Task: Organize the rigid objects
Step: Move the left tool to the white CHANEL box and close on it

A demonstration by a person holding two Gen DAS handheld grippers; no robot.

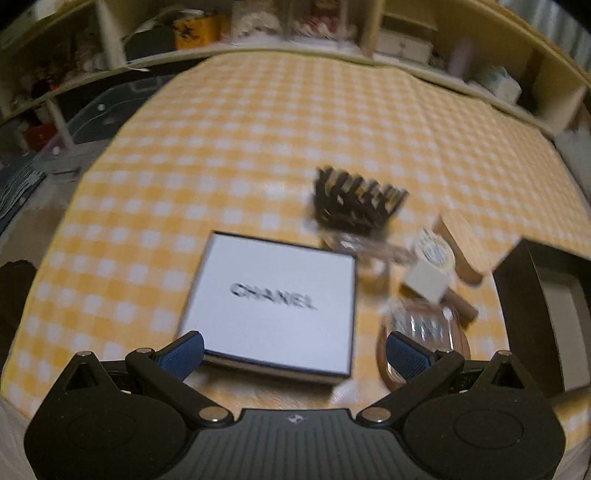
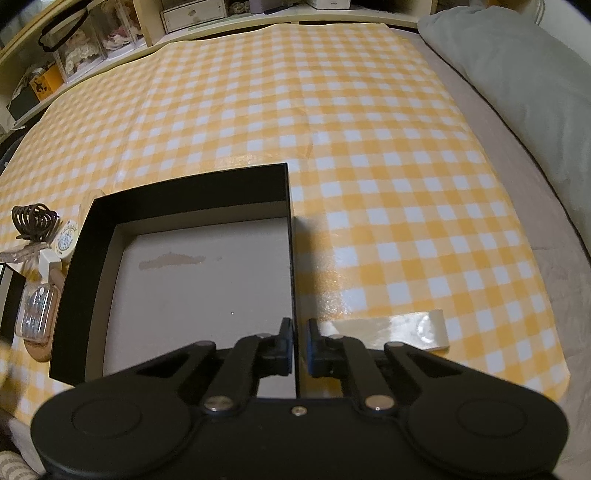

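Note:
A white box lid [image 1: 273, 299] printed CHANEL lies flat on the yellow checked cloth [image 1: 258, 147]. My left gripper [image 1: 295, 354] hangs open over the lid's near edge, one blue fingertip [image 1: 184, 354] at each side, not pressing it. An open black box [image 2: 184, 192] with a bare grey floor sits to the right and shows as a dark corner [image 1: 524, 295] in the left wrist view. My right gripper [image 2: 296, 343] is shut on the box's thin right wall. Between lid and box lie a black hair claw [image 1: 354, 203], a round tin [image 1: 436, 251], a white cube [image 1: 424, 284] and a clear case [image 1: 421, 328].
Cluttered shelves [image 1: 258, 22] run along the far side of the cloth. A grey pillow [image 2: 517, 74] lies at the right. A strip of tape [image 2: 388, 328] holds the cloth's near edge. A wooden oval piece [image 2: 38, 350] sits under the clear case [image 2: 35, 314].

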